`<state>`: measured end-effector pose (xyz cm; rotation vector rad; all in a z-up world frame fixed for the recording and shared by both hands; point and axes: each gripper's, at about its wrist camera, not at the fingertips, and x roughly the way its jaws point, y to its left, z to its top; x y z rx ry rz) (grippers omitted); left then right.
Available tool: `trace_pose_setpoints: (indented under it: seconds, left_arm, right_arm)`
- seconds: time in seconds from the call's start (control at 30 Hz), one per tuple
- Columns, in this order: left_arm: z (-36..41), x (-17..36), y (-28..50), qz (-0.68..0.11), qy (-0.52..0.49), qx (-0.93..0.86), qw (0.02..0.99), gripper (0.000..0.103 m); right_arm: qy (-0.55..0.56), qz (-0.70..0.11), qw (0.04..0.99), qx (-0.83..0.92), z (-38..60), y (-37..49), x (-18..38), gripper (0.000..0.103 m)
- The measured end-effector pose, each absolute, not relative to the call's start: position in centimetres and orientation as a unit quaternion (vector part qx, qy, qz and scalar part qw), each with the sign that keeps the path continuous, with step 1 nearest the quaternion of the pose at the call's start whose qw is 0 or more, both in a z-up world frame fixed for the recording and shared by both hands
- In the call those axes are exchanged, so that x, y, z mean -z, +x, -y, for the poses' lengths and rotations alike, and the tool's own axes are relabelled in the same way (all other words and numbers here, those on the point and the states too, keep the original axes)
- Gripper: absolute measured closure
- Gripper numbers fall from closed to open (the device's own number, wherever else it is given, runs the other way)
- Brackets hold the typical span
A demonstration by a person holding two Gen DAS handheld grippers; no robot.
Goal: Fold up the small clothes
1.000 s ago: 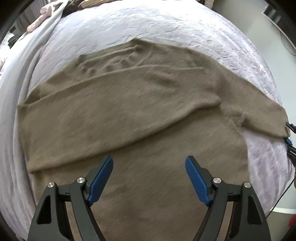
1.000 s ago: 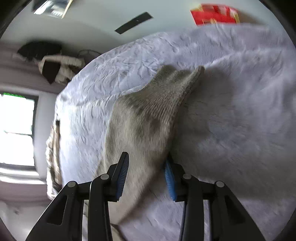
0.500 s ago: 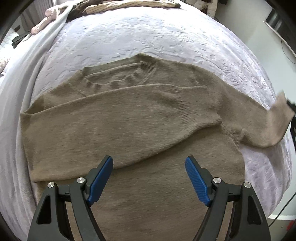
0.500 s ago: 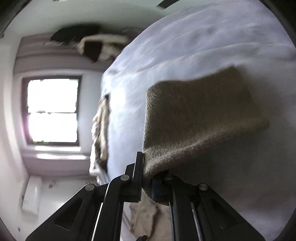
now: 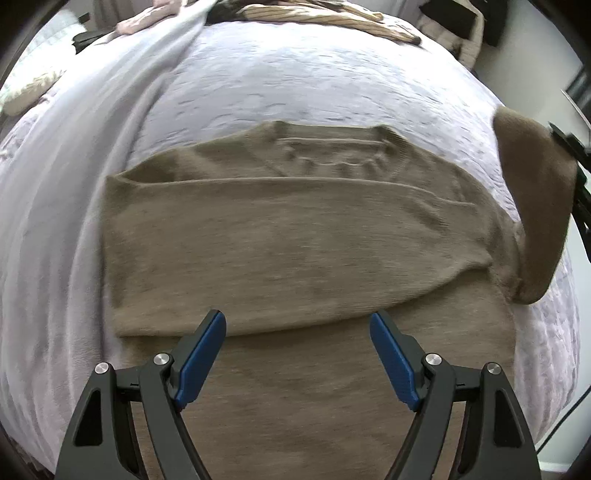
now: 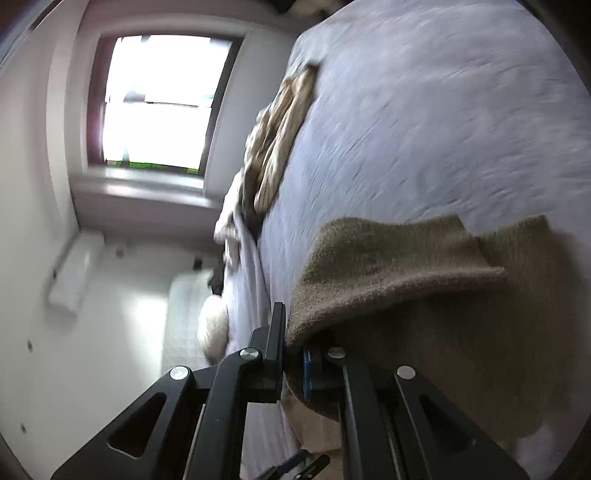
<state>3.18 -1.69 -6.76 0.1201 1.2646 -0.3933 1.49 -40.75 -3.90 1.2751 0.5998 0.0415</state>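
A tan knit sweater [image 5: 295, 236] lies flat on the lavender bedspread [image 5: 314, 85], collar at the far side, one sleeve folded across its chest. My left gripper [image 5: 297, 341] hangs open over the sweater's lower body, nothing between its blue pads. The other sleeve [image 5: 532, 206] is lifted off the bed at the right edge, its cuff pinched by my right gripper [image 5: 569, 147]. In the right wrist view my right gripper [image 6: 293, 356] is shut on that sleeve [image 6: 388, 273], whose cloth drapes over the jaws.
A pale blanket [image 5: 110, 122] runs along the bed's left side. Striped beige clothes [image 5: 325, 14] lie piled at the far edge; the same pile [image 6: 280, 133] shows in the right wrist view near a bright window [image 6: 162, 99]. The bed drops off at the right.
My right gripper closed on the sleeve cuff, lifted it off the bed and swung it toward the sweater's body while rolling. My left gripper shifted sideways over the sweater and stayed open.
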Motion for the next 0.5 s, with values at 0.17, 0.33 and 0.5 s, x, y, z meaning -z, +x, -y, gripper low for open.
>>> trace_pose_setpoints:
  seconds: [0.17,0.33,0.5]
  left_arm:
    - [-1.6,7.4,3.9,-0.591,0.037,0.159,0.79,0.022]
    - [-4.2,9.2,3.9,-0.599,0.015,0.137,0.789,0.022]
    - [-5.5,10.0,3.9,-0.597,-0.001,0.134,0.791,0.022]
  right_arm:
    - [0.509,-0.361,0.778,-0.07,33.5,7.6,4.9,0.095]
    - [0.39,-0.513,0.762,-0.064,24.9,12.0,9.7,0.091]
    - [0.371,-0.566,0.735,-0.038,22.2,11.8,13.5,0.052]
